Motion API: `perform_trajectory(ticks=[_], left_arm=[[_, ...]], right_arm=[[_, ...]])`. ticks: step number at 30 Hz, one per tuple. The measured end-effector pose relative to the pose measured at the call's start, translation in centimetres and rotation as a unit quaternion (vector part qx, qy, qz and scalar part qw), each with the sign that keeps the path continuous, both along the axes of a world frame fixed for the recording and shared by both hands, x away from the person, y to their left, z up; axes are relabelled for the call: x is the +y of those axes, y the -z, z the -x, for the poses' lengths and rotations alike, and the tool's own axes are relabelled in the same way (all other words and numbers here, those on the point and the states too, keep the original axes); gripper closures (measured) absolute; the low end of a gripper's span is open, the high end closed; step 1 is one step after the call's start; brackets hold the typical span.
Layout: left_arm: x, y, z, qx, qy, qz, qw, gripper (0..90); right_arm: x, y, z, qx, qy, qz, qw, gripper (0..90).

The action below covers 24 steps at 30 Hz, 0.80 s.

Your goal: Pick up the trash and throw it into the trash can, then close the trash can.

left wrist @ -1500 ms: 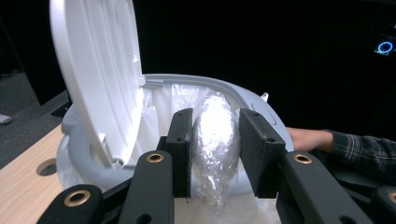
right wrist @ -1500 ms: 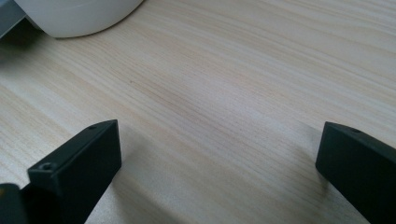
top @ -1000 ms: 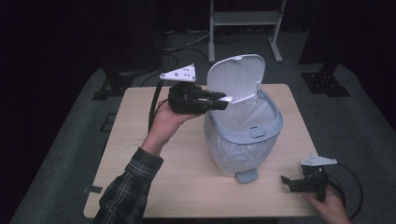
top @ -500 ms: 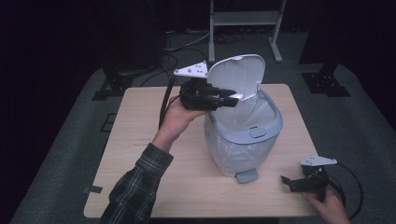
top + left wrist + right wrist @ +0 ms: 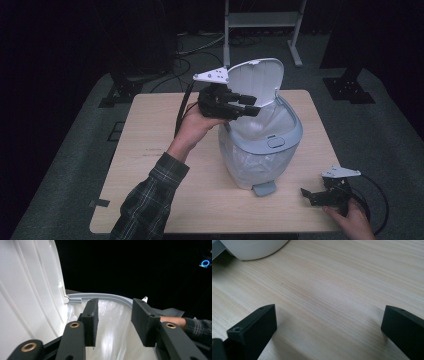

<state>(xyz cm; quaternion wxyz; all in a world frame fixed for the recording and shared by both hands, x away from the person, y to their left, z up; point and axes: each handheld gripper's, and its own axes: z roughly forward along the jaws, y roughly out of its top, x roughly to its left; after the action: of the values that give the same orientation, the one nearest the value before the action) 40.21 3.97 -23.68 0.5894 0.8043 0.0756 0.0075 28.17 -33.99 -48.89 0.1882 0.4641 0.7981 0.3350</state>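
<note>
High view: left gripper just opening over bin.

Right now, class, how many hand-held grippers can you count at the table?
2. The left hand-held gripper is raised over the open bin, beside its lid; the right hand-held gripper rests at the table's near right corner.

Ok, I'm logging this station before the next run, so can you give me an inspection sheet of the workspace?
Surface: pale wooden table, bare around the bin.
Job's things: white pedal bin, lid raised, clear liner inside.
Clutter: nothing seen.
Grippers: left gripper at the bin's mouth beside the lid, fingers just opened further, nothing between them; right gripper open, low at the table's right front corner.
Cables: one trails from each gripper; more lie on the floor behind the table.
Surroundings: dark room, grey floor, white metal frame behind.
</note>
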Motion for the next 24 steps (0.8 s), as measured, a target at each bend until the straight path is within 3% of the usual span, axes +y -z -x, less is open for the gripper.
perform_trajectory(ticks=[4, 10, 14, 24], left_arm=[[0.7, -0.2, 0.0, -0.003, 0.001, 0.000, 1.0000, 58.5], [2.7, -0.7, -0.1, 0.004, -0.002, 0.006, 1.0000, 80.9], [4.2, -1.0, -0.2, 0.006, -0.015, 0.013, 0.9998, 88.9], [6.9, -1.2, -0.6, -0.008, -0.049, 0.009, 0.9987, 90.0]], right_arm=[[0.0, 0.0, 0.0, 0.000, 0.000, 0.000, 1.0000, 0.0], [0.0, 0.0, 0.0, 0.000, 0.000, 0.000, 1.0000, 0.0], [0.0, 0.0, 0.0, 0.000, 0.000, 0.000, 1.0000, 0.0], [-0.1, 0.0, 0.2, 0.000, 0.003, -0.001, 1.0000, 0.0]])
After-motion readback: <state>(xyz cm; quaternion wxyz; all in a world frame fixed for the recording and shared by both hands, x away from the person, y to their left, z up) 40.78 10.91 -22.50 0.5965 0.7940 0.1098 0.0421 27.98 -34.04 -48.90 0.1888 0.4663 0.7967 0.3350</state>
